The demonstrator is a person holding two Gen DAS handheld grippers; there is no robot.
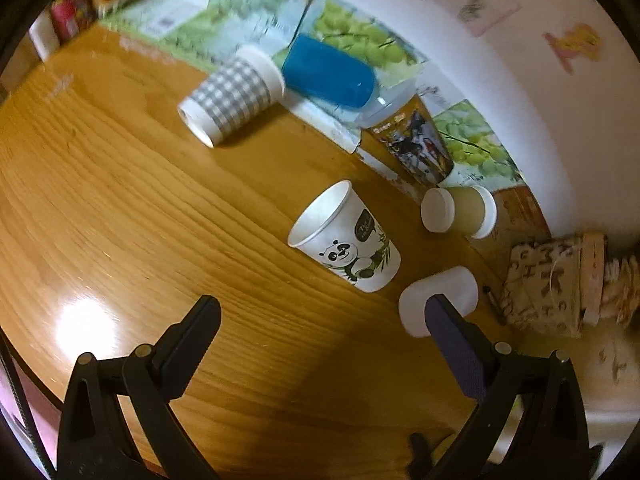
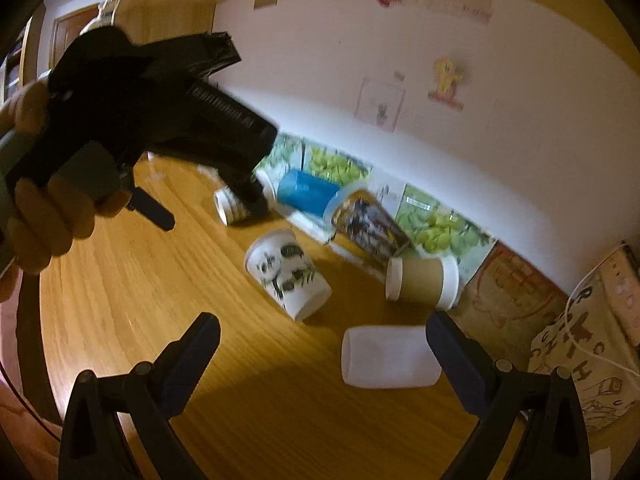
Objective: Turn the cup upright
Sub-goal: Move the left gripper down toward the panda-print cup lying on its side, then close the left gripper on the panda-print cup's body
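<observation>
Several cups lie on their sides on the wooden table [image 1: 120, 208]. A white panda cup [image 1: 346, 238] lies in the middle, mouth toward the left; it also shows in the right wrist view [image 2: 286, 274]. A grey checked cup [image 1: 230, 98], a blue cup [image 1: 330, 74], a picture cup [image 1: 416, 144], a tan cup [image 1: 460, 210] and a frosted white cup [image 1: 440, 300] lie around it. My left gripper [image 1: 324, 316] is open and empty, short of the panda cup. My right gripper [image 2: 320, 334] is open and empty, with the frosted cup [image 2: 388, 358] by its right finger.
Green printed sheets [image 1: 360, 36] and a white wall [image 2: 440, 120] back the table. A patterned cloth bag [image 1: 560, 284] stands at the right. The left hand-held gripper's body [image 2: 160, 120] fills the upper left of the right wrist view. Boxes [image 1: 80, 4] stand at the far left corner.
</observation>
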